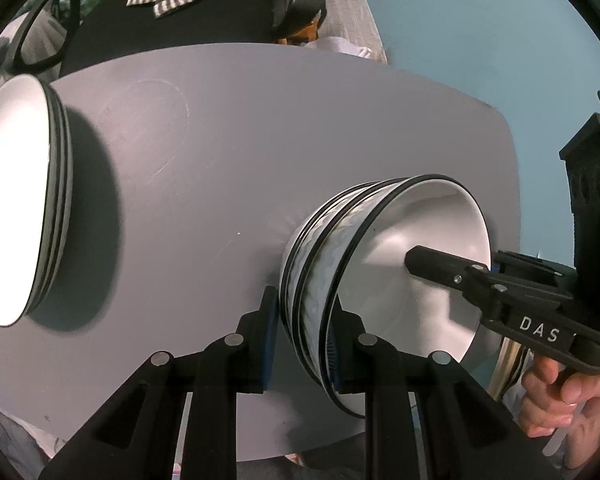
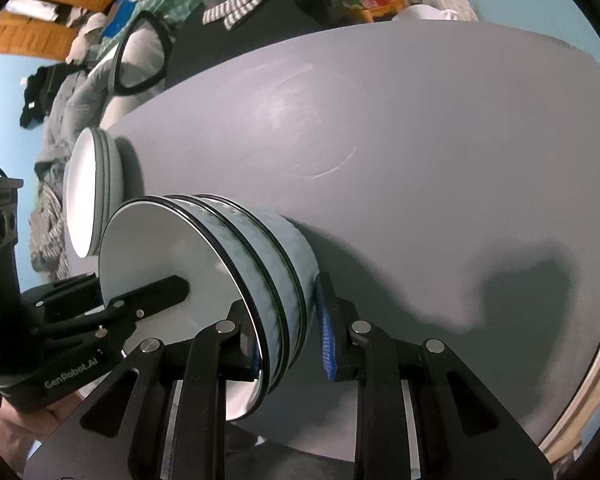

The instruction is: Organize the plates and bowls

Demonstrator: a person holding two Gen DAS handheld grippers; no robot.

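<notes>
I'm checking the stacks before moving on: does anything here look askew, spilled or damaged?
Nothing broken or spilled. The bowls sit nested on the table, both grippers straddling their rim. The plates are stacked evenly. Only faint ring-shaped scuffs mark the tabletop.

Nested bowls and stacked plates on the grey bench

The bowls (image 1: pixel 384 276) (image 2: pixel 204 284) are white inside with pale blue patterned outer walls and dark rims; three rims show, one nested in the next, and the stack sits near the bench's (image 1: pixel 260 152) front edge. The plates (image 1: pixel 24 196) (image 2: pixel 96 188) are white with dark rims, several stacked flat, lying well apart from the bowls toward the bench's left side, a shadow beside them.
</notes>
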